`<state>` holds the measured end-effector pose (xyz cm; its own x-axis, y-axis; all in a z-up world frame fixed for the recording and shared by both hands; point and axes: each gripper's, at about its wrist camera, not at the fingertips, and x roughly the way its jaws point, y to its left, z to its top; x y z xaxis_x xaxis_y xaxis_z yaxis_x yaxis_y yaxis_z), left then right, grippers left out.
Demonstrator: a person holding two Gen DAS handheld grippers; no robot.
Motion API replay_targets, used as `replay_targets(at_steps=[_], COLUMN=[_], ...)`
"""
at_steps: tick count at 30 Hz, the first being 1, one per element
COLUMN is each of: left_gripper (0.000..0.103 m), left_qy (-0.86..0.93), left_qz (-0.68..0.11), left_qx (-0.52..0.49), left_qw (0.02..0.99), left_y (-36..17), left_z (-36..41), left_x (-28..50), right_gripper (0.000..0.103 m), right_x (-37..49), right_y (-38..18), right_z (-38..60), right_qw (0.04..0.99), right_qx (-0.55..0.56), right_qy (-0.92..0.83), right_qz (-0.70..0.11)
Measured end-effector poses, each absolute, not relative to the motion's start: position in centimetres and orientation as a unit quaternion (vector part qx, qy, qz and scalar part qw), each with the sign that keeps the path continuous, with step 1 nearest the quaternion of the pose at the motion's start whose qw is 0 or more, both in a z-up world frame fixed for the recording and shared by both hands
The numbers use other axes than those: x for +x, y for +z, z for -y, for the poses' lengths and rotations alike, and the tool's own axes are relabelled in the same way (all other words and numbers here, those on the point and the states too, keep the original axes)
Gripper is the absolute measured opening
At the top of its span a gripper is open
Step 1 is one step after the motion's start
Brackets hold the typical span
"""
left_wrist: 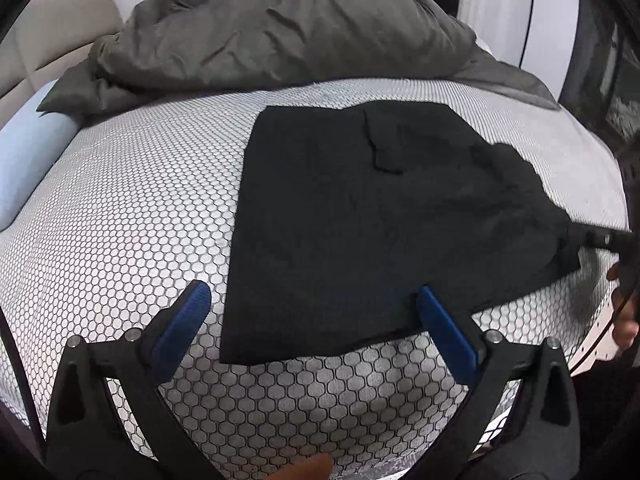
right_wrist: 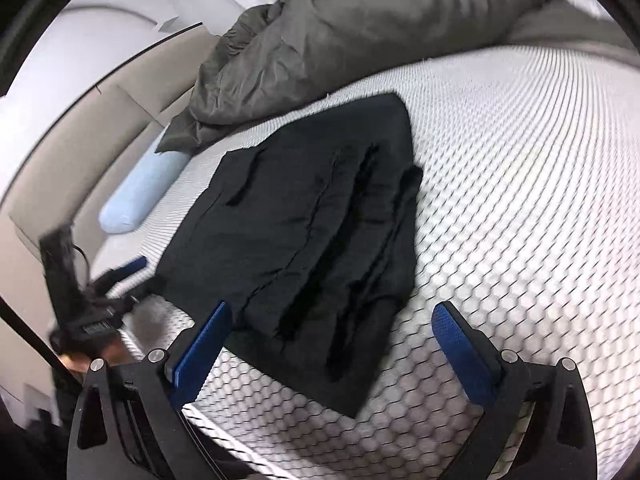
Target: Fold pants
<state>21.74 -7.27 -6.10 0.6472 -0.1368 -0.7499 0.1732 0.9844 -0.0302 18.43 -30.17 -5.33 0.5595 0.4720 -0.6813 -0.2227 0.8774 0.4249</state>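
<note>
The black pants [left_wrist: 380,208] lie folded into a rough rectangle on the honeycomb-patterned mattress [left_wrist: 120,208]. They also show in the right wrist view [right_wrist: 304,240], with stacked fold edges at their near end. My left gripper [left_wrist: 316,300] is open just above the pants' near edge, holding nothing. My right gripper [right_wrist: 332,320] is open at the pants' near right end, also empty. In the left wrist view the right gripper's tip [left_wrist: 600,238] sits at the pants' right edge. The left gripper [right_wrist: 124,276] shows blurred at the pants' left side in the right wrist view.
A crumpled grey duvet [left_wrist: 280,36] is piled at the far side of the bed. A light blue pillow [right_wrist: 140,192] lies along the beige headboard [left_wrist: 52,48]. The mattress edge runs close in front of both grippers.
</note>
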Motion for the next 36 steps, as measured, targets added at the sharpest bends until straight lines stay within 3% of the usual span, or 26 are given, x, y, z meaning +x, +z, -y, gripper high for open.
replay_targets(at_steps=[2, 3, 5, 6, 7, 10, 14, 17, 20, 22, 27, 36], left_gripper=[0.102, 0.102, 0.103, 0.103, 0.103, 0.103, 0.103, 0.103, 0.103, 0.103, 0.103, 0.103], left_qy=[-0.085, -0.084, -0.081, -0.080, -0.080, -0.078, -0.060, -0.052, -0.054, -0.055, -0.059, -0.063], left_qz=[-0.423, -0.427, -0.430, -0.432, -0.434, -0.437, -0.439, -0.437, -0.428, -0.418, -0.380, -0.294], left_qx=[0.038, 0.043, 0.052, 0.054, 0.051, 0.044, 0.033, 0.026, 0.021, 0.018, -0.003, -0.035], left_qw=[0.901, 0.899, 0.898, 0.897, 0.896, 0.895, 0.896, 0.897, 0.902, 0.907, 0.923, 0.953], left_y=[-6.9, -7.3, -8.0, -8.3, -8.5, -8.9, -8.7, -8.6, -8.0, -7.6, -6.2, -3.3], left_z=[7.8, 8.0, 8.2, 8.3, 8.3, 8.2, 8.2, 8.2, 8.1, 8.2, 8.2, 8.3], left_x=[21.9, 22.0, 22.2, 22.4, 22.8, 24.1, 26.2, 26.4, 24.9, 23.7, 21.2, 16.7], right_gripper=[0.094, 0.084, 0.075, 0.059, 0.052, 0.045, 0.044, 0.046, 0.061, 0.079, 0.102, 0.103], right_x=[18.9, 19.2, 19.5, 19.6, 19.9, 20.9, 22.9, 23.2, 22.0, 20.6, 17.4, 13.4], right_y=[-5.5, -5.7, -5.8, -5.8, -5.9, -6.0, -6.1, -6.2, -5.6, -4.7, -2.9, -1.2], right_z=[29.9, 29.7, 29.2, 28.9, 28.7, 28.5, 27.6, 27.9, 28.5, 28.8, 28.9, 24.9], right_qw=[0.867, 0.867, 0.867, 0.871, 0.872, 0.871, 0.877, 0.878, 0.886, 0.900, 0.929, 0.958], right_qx=[0.151, 0.149, 0.148, 0.144, 0.141, 0.143, 0.124, 0.127, 0.127, 0.109, 0.083, -0.002], right_qy=[0.199, 0.196, 0.192, 0.186, 0.181, 0.181, 0.173, 0.170, 0.156, 0.139, 0.107, 0.129], right_qz=[-0.430, -0.434, -0.435, -0.432, -0.433, -0.433, -0.431, -0.428, -0.418, -0.398, -0.344, -0.257])
